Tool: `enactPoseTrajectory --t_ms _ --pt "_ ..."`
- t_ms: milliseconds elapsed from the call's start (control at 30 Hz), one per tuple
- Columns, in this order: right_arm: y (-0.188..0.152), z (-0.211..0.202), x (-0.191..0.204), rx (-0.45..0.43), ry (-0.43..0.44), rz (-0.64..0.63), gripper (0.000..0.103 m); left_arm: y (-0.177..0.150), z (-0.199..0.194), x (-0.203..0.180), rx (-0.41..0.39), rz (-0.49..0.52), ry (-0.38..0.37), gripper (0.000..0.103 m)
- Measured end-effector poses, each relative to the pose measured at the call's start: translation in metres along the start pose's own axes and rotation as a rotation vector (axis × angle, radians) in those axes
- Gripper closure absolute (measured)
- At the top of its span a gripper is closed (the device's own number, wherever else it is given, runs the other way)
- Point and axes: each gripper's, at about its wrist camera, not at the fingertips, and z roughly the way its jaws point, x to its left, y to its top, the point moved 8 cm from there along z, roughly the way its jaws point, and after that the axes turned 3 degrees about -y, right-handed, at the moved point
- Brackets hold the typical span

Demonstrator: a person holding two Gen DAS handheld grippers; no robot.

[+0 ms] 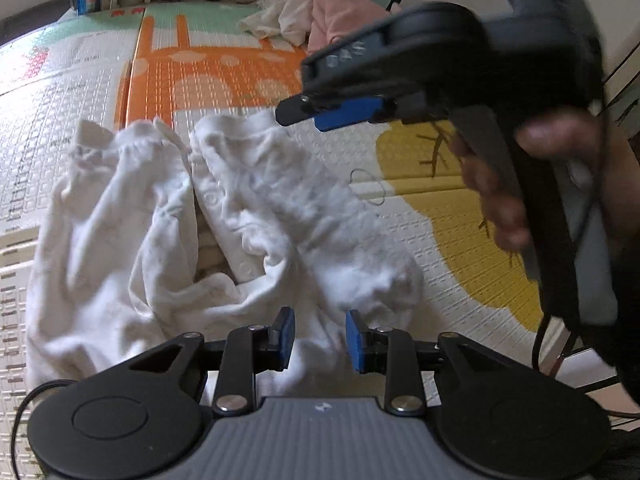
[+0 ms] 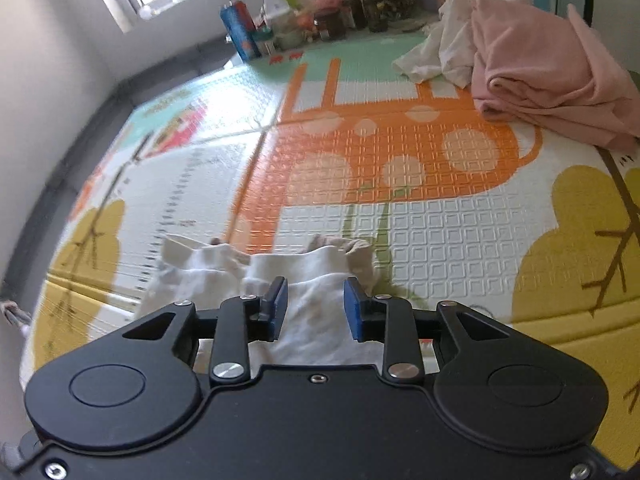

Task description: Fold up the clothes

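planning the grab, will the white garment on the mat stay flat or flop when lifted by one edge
The white garment will probably flop and drape: it already lies crumpled in soft folds. It looks thin and light, so one edge should lift easily while the rest drags on the textured mat.

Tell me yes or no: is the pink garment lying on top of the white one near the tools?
No, the pink garment sits far across the mat, apart from the white garment.

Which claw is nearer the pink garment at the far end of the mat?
Right. The right claw is over the white garment, further up the mat toward the pink garment; the left claw sits behind it.
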Motion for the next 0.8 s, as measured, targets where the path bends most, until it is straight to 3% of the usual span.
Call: enactPoseTrajectory --t_ms 333,400,467,667,800 --pt "0.004 0.047 0.0 0.057 0.0 -0.041 0.069 -0.01 0.017 0.017 0.045 -0.039 0.022 0.07" --pt "0.003 0.052 0.001 0.066 -0.01 -0.053 0.086 -0.01 0.017 0.017 0.048 -0.047 0.02 0.07" --pt "0.003 0.056 0.001 0.069 -0.018 -0.057 0.092 -0.01 0.017 0.017 0.051 -0.053 0.014 0.07" --pt "0.015 0.046 -0.015 0.01 -0.068 0.023 0.095 -0.011 0.016 0.019 0.053 -0.053 0.013 0.07" --pt "0.017 0.052 -0.023 0.021 -0.095 0.068 0.095 -0.012 0.017 0.022 0.054 -0.066 -0.001 0.07"
